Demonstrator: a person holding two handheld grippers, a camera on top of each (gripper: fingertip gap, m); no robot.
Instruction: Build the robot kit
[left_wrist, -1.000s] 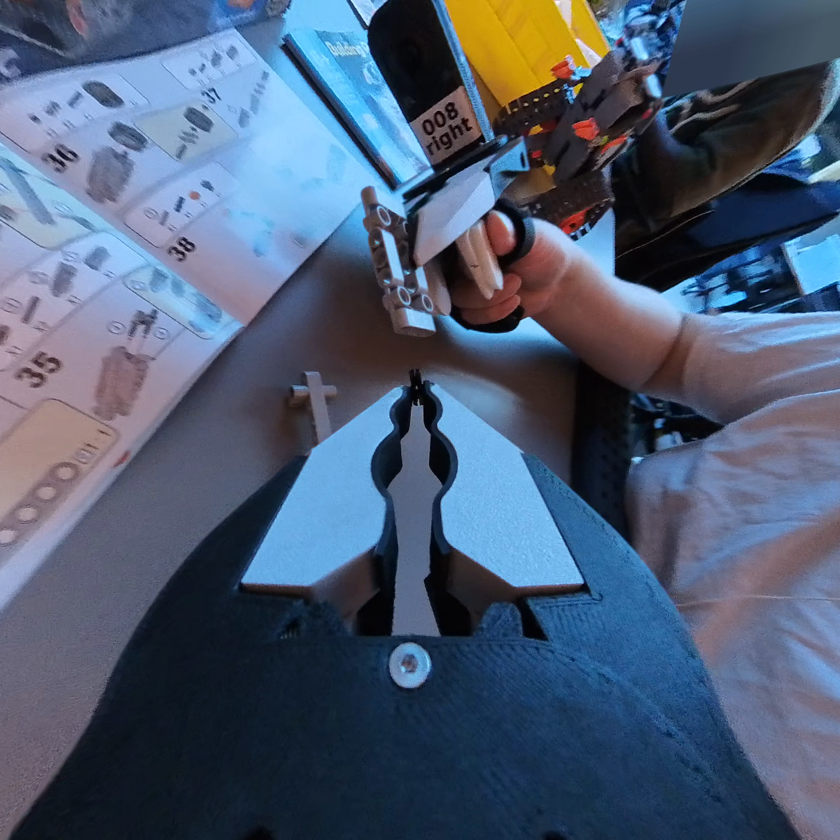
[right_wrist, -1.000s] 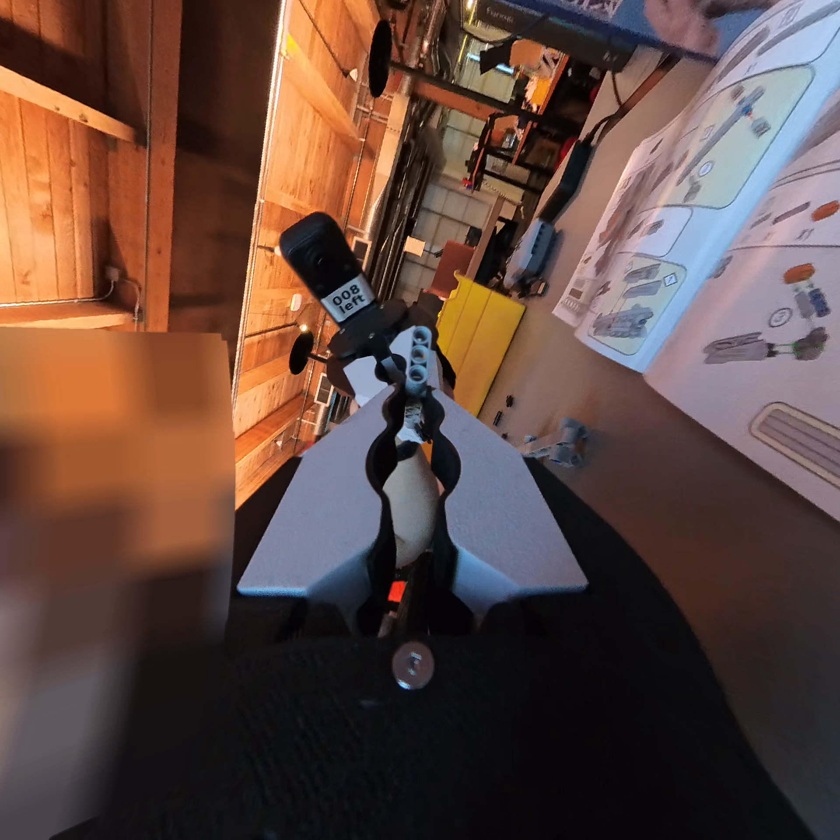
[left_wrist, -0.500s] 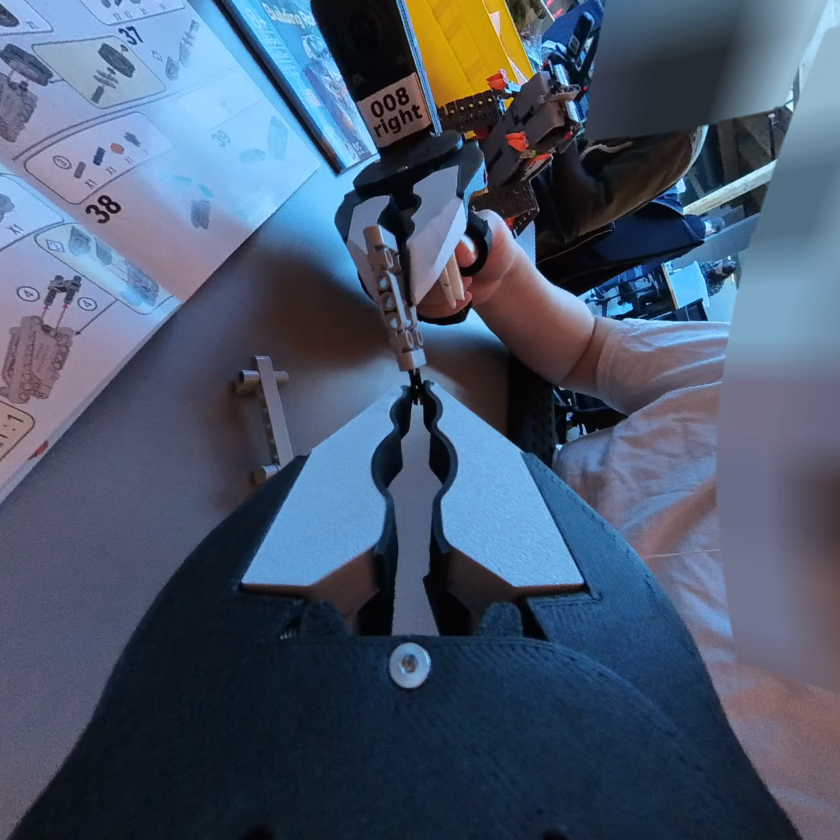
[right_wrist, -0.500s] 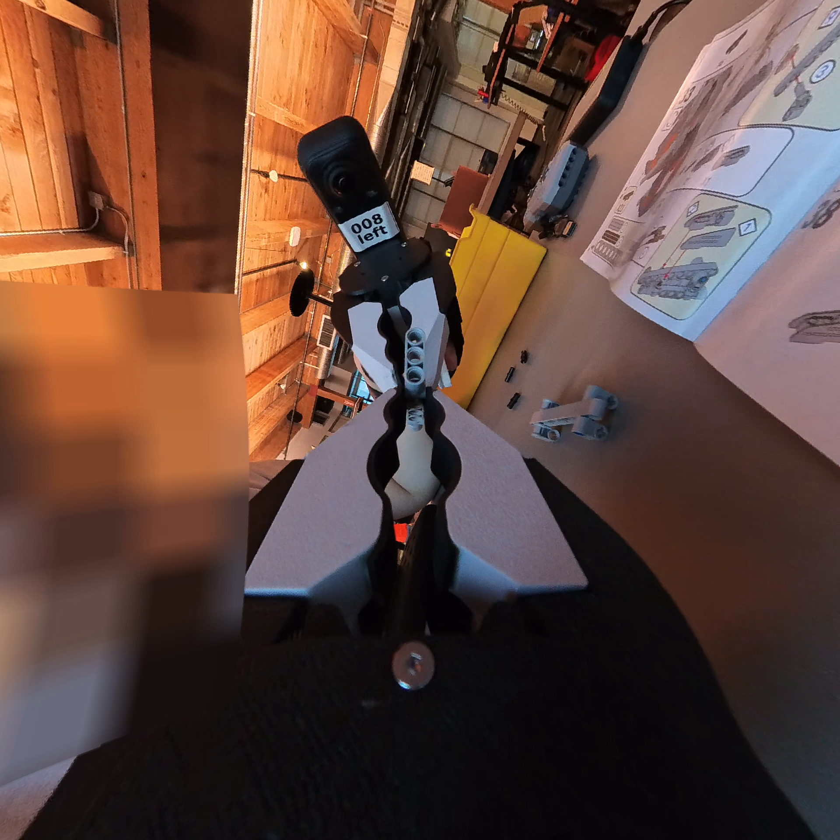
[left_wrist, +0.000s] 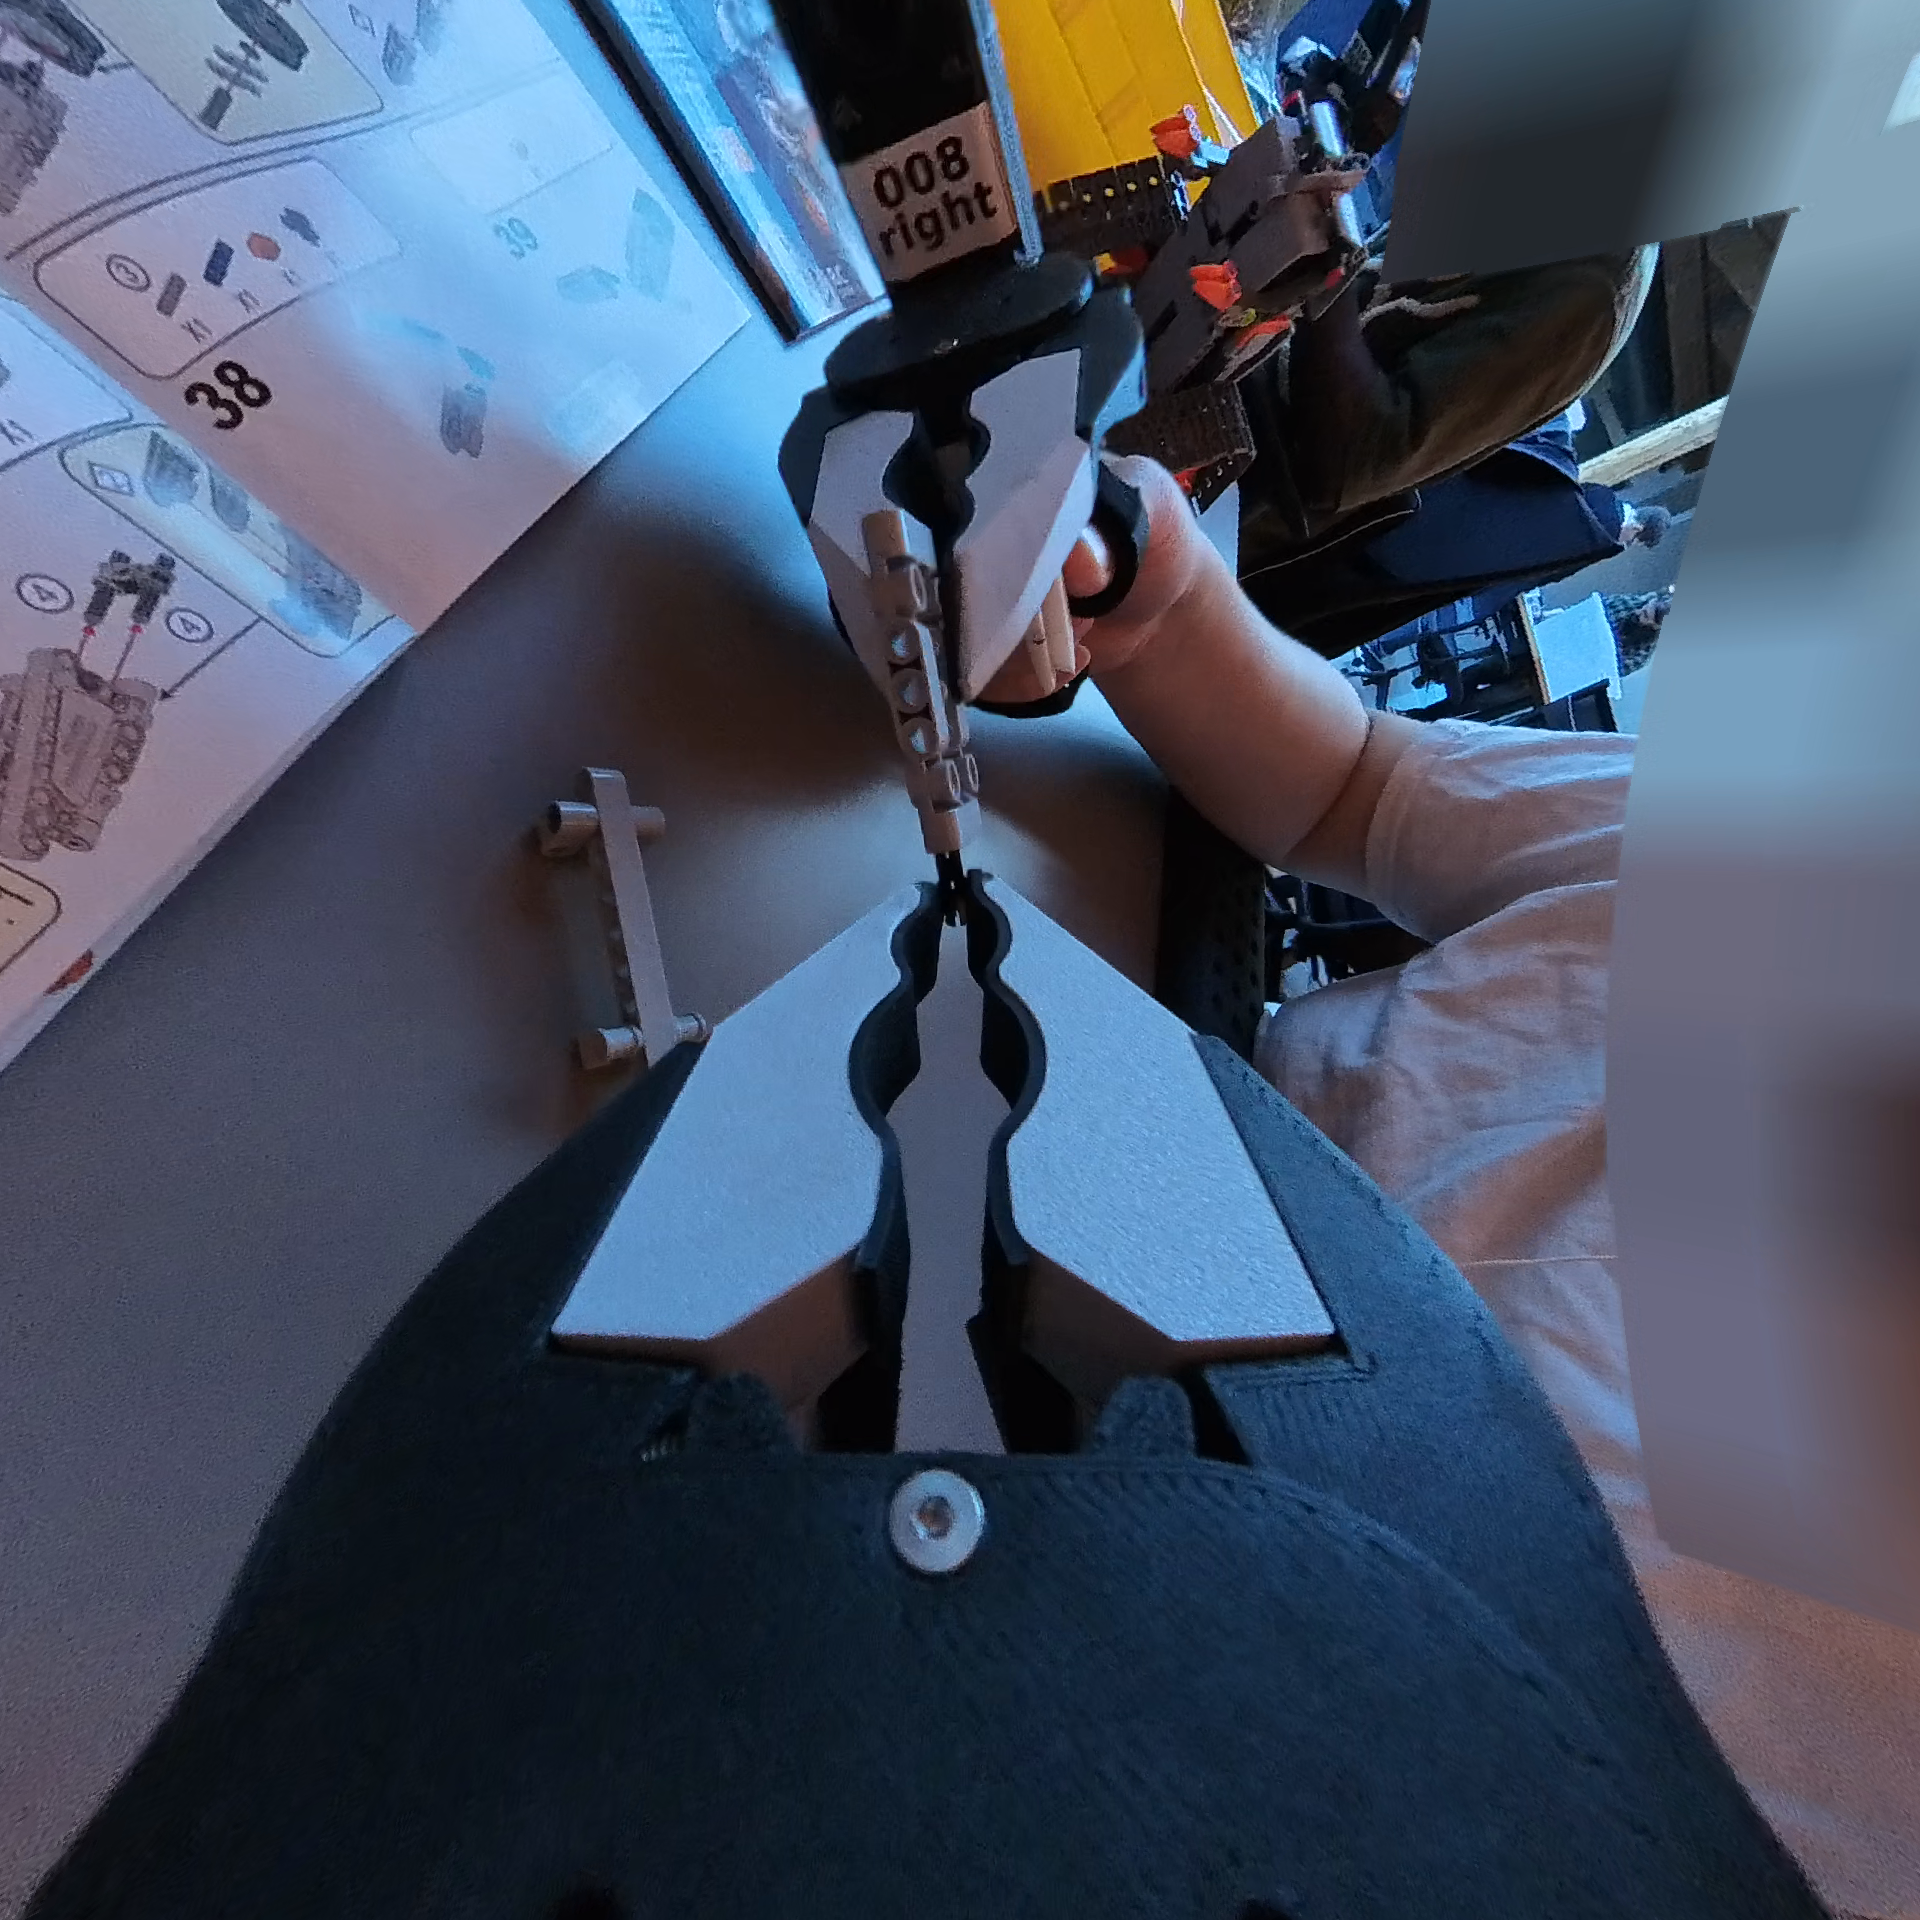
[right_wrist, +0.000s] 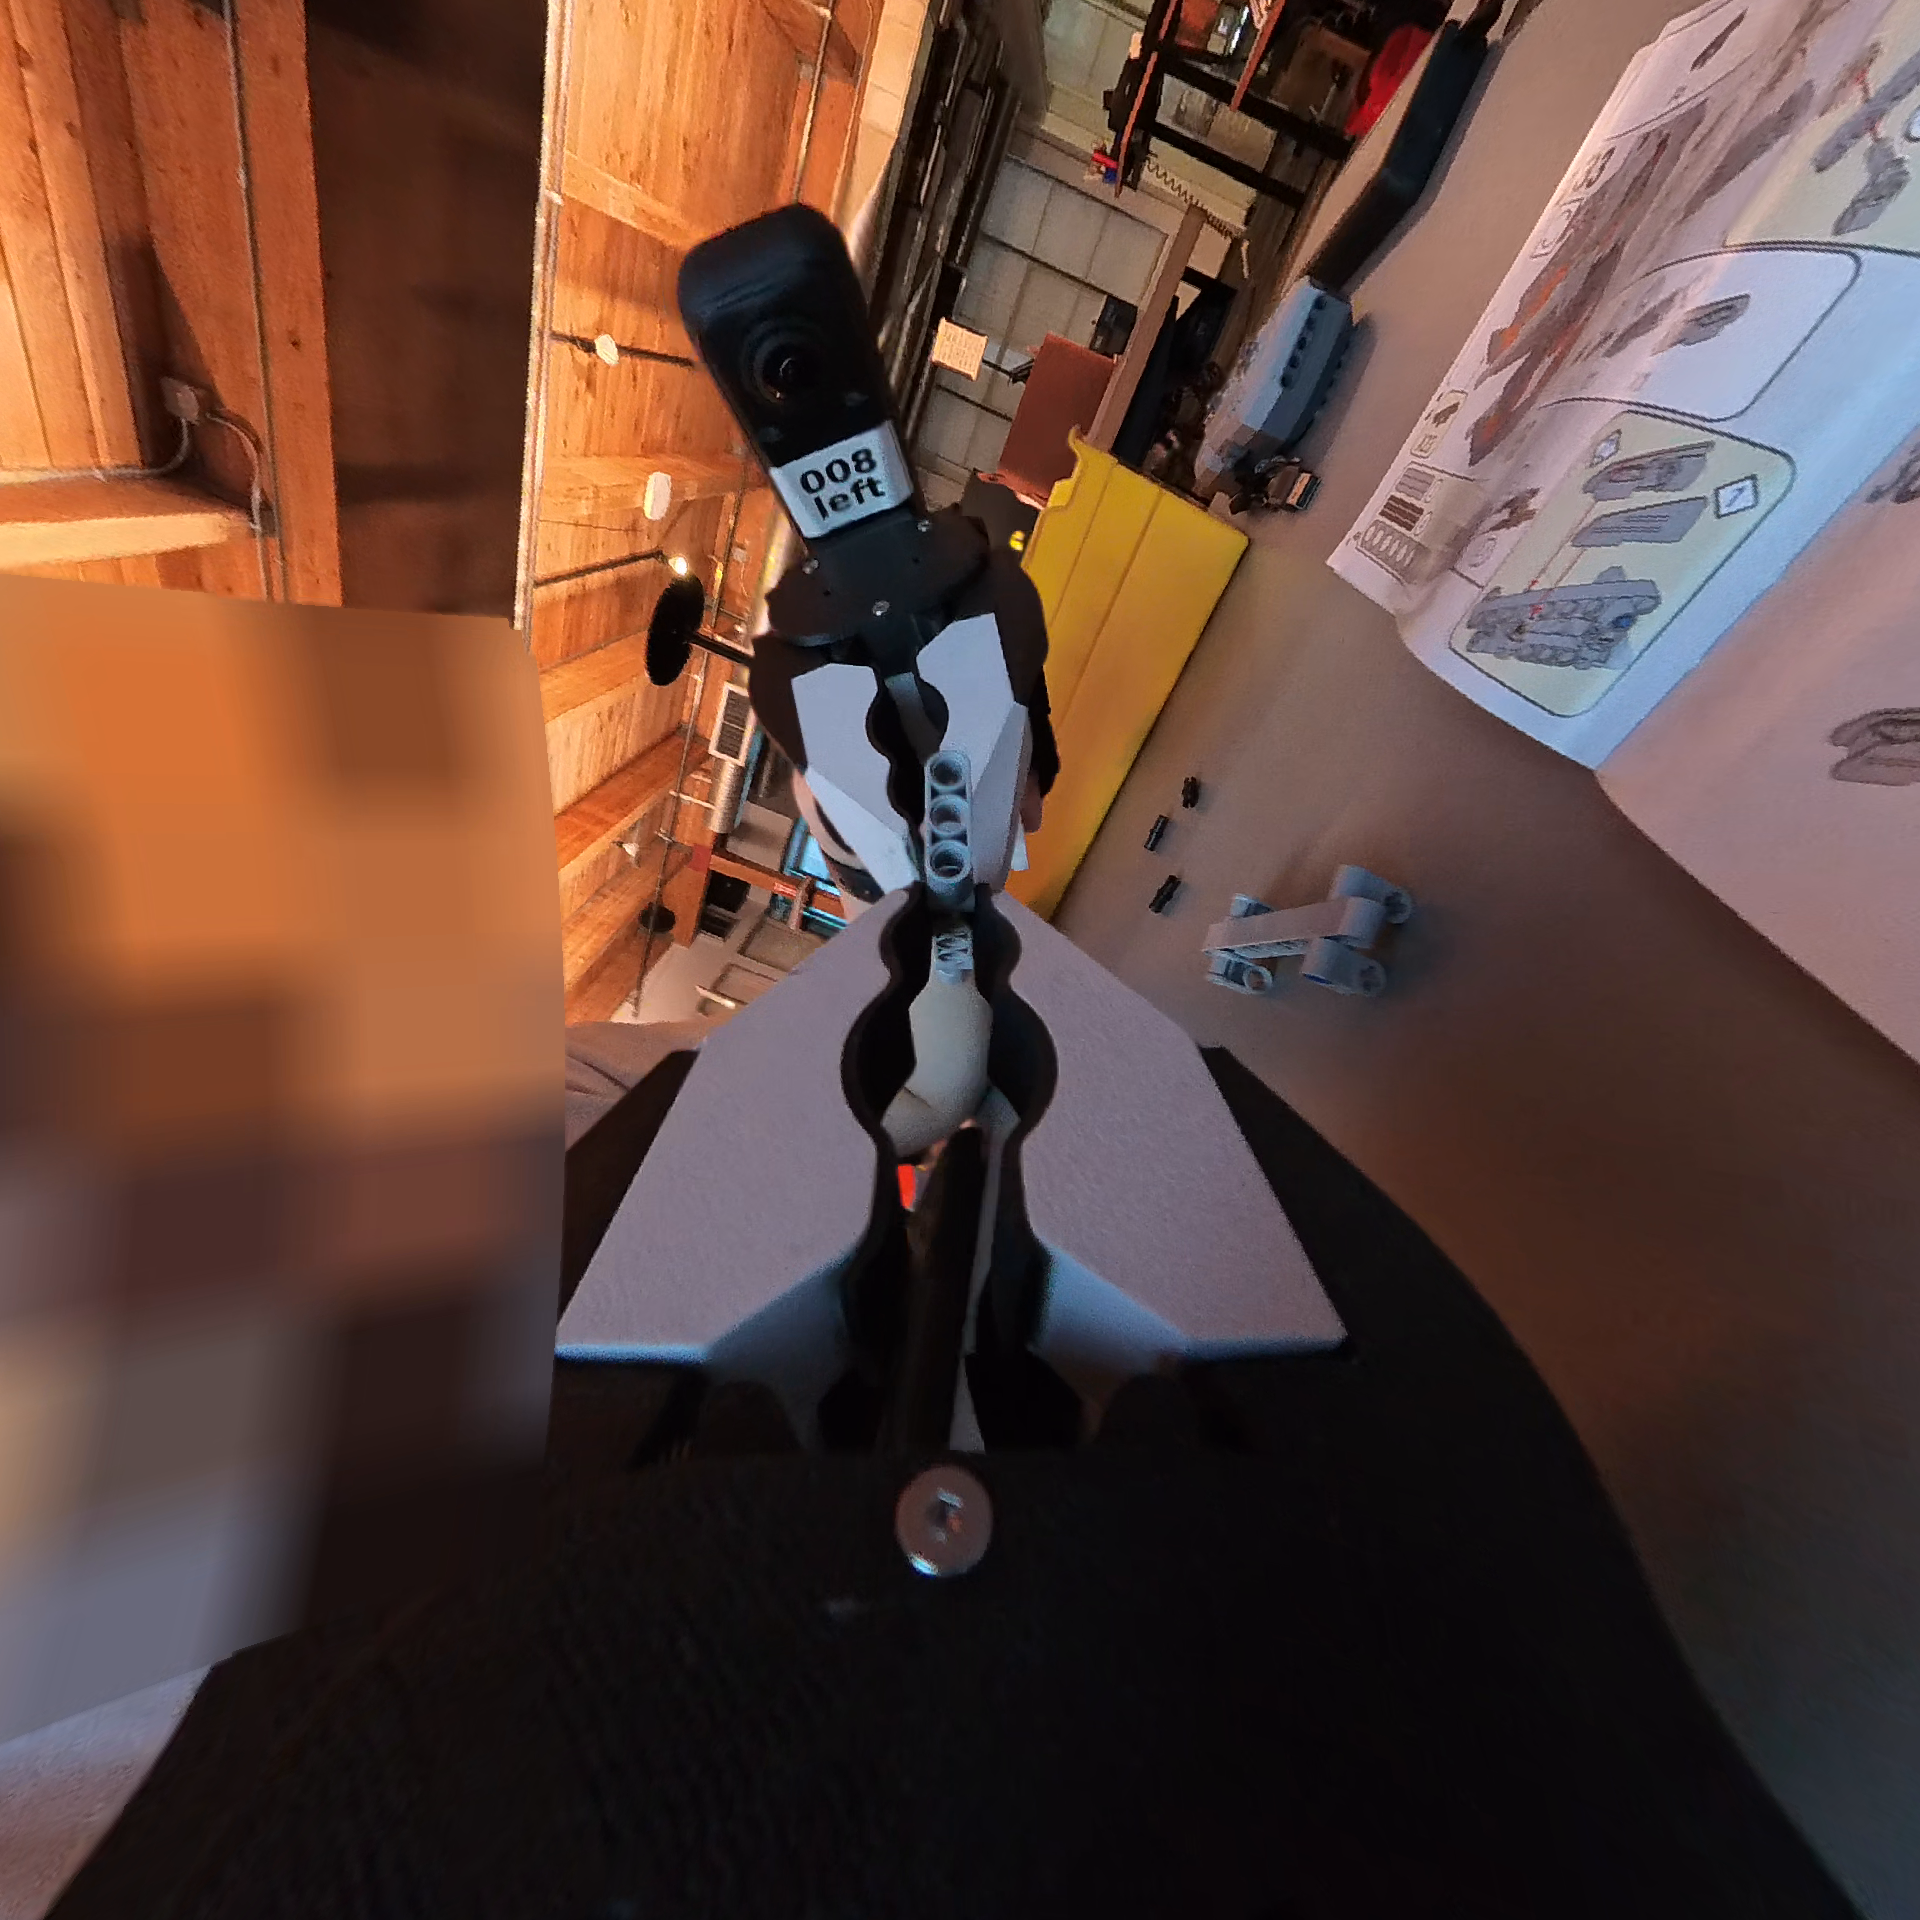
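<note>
Left gripper (left_wrist: 953, 902) clenched on a small black pin (left_wrist: 950, 896) at the very fingertips, pin tip touching the end of a grey holed beam (left_wrist: 920, 694). Right gripper (right_wrist: 951, 914) clamped on that beam, which juts beyond its tips. Closer together than half a second ago, now meeting end to end. Second grey beam assembly (left_wrist: 621, 918) flat on the matte grey table (left_wrist: 312, 1039), beside a glossy instruction sheet (left_wrist: 312, 312).

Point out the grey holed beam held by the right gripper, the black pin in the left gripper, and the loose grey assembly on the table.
grey holed beam (left_wrist: 920, 717), left wrist view, mid-length.
black pin (left_wrist: 951, 896), left wrist view, exposed shaft.
loose grey assembly (right_wrist: 1311, 933), right wrist view, long bar.
</note>
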